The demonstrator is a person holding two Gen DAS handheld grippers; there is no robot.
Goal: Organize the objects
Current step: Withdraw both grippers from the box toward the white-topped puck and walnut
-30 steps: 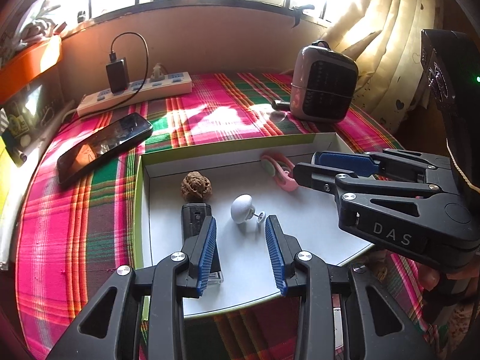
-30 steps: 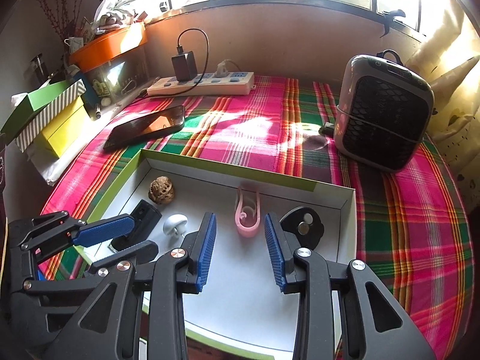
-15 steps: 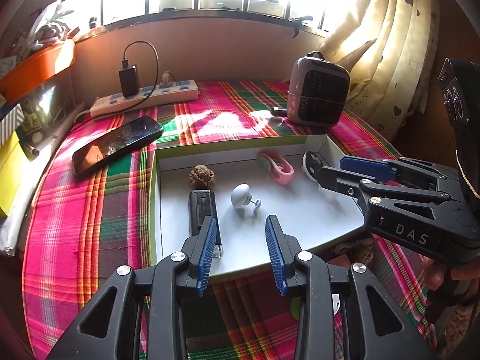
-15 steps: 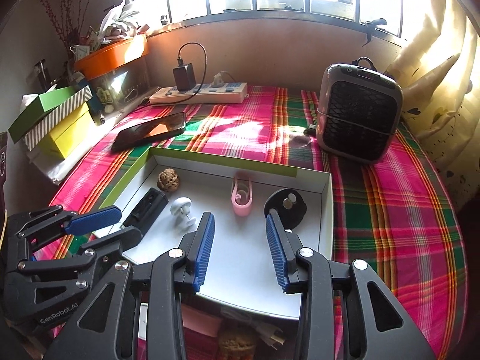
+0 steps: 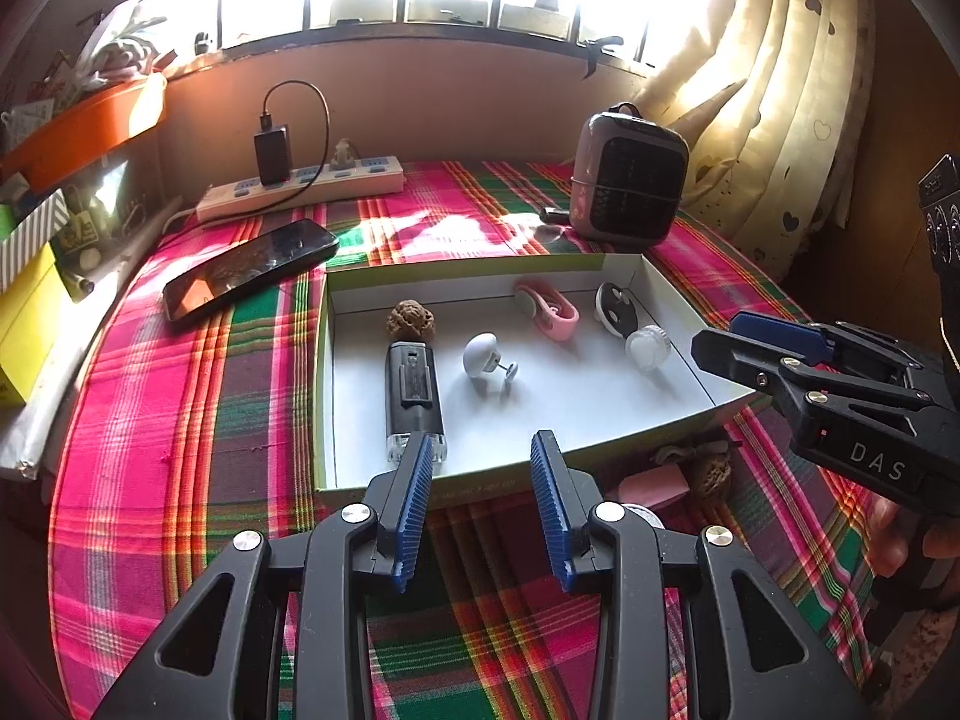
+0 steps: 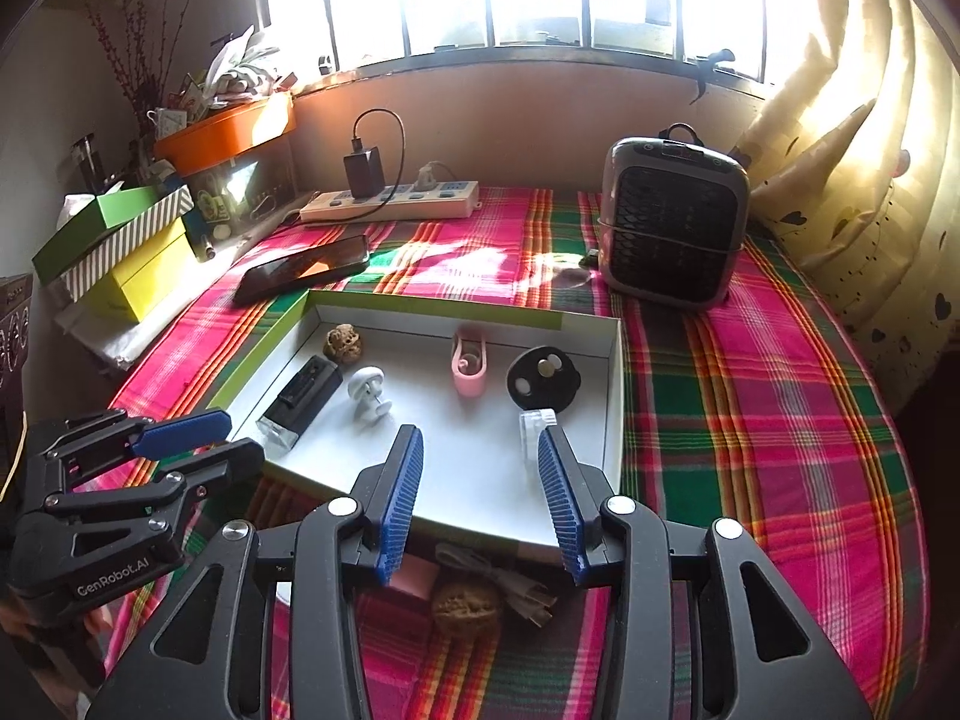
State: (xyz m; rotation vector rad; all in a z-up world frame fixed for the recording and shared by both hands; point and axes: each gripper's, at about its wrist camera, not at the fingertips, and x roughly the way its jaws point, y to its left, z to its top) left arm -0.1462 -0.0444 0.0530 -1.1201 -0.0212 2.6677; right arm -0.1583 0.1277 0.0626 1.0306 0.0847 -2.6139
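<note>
The box [image 5: 678,306] lies on the plaid cloth [image 5: 180,420] just ahead of both pairs of fingers, holding six things: one walnut [image 5: 410,320], one black lighter [image 5: 414,393], one white knob [image 5: 483,354], one pink clip [image 5: 549,312], one black disc [image 5: 612,306] and one clear cap [image 5: 648,348]. The left gripper [image 5: 483,501] hangs before the box's near wall with its fingers apart and empty, the lighter just past its left fingertip. The right gripper [image 6: 480,498] hangs over the near edge, fingers likewise spread and empty, the cap beside its right fingertip. Below the right fingers, outside the box, lie a second walnut [image 6: 467,609], one pink eraser [image 6: 414,579] and one cable plug [image 6: 516,585]. Beyond the box sit one phone [image 5: 252,267], one power strip [image 5: 300,189] and one heater [image 5: 627,177].
</note>
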